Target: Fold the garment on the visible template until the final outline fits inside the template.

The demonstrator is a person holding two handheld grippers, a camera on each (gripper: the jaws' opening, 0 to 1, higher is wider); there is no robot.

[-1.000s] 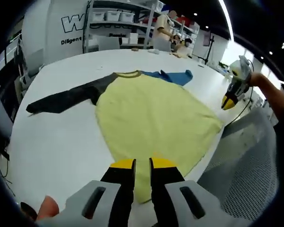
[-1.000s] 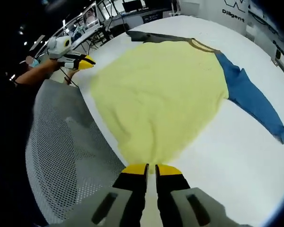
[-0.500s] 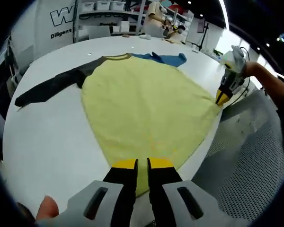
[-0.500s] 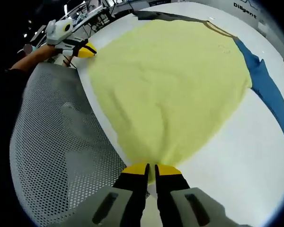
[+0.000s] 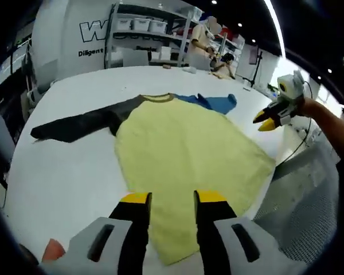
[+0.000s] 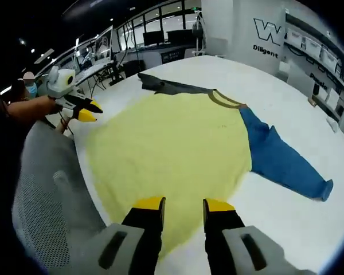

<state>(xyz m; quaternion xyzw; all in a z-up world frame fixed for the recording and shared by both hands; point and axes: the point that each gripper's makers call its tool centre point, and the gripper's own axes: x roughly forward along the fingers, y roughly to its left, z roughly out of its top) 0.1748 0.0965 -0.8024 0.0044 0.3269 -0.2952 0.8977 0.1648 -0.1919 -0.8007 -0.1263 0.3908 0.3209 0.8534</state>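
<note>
While the yellow garment [image 5: 183, 160] is spread flat on the white table [image 5: 69, 172], its bottom hem is laid at the near edge, with the dark sleeve [image 5: 80, 121] out to one side and the blue sleeve [image 6: 281, 163] to the other. The left gripper [image 5: 173, 199] is held above the hem, jaws apart and gripping nothing. The right gripper [image 6: 183, 203] is held above the hem too, released with a gap between its jaws.

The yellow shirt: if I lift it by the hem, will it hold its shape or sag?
The shirt will probably sag: it lies flat and thin on the table, with soft wrinkles. The blue sleeve and dark sleeve would likely trail limp. It looks light, so it may slide on the smooth tabletop rather than stay put.
</note>
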